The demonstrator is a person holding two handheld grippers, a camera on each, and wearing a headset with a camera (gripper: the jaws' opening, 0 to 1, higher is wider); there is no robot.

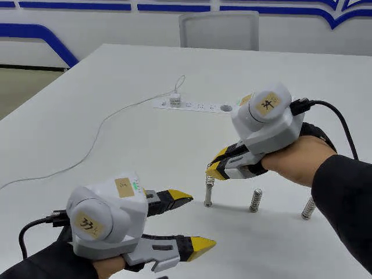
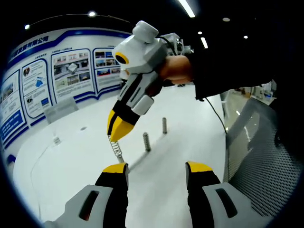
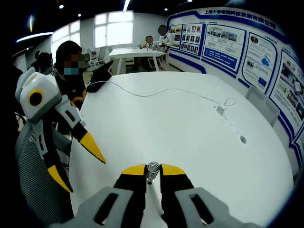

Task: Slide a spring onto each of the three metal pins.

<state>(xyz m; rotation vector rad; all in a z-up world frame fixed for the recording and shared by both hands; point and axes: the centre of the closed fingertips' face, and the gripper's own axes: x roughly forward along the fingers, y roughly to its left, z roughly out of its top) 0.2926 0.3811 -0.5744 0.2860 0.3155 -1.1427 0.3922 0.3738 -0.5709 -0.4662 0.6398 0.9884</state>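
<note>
My right gripper (image 1: 216,170) is shut on a spring (image 1: 210,181) and holds it, slightly tilted, on the top of the left metal pin (image 1: 207,197). In its own view the spring (image 3: 152,168) sits pinched between the yellow tips of the right gripper (image 3: 152,173). Two more pins to the right each carry a spring: the middle one (image 1: 256,200) and the right one (image 1: 308,207). My left gripper (image 1: 195,222) hovers open, holding nothing, in front of and left of the pins. From the left gripper (image 2: 156,167) view, the spring (image 2: 115,147) hangs under the right gripper's tip.
A white power strip (image 1: 189,106) with a plugged adapter and a long cable (image 1: 99,131) lies farther back on the white table (image 1: 116,87). A grey chair (image 1: 219,30) stands at the far edge. People sit behind the table (image 3: 71,66).
</note>
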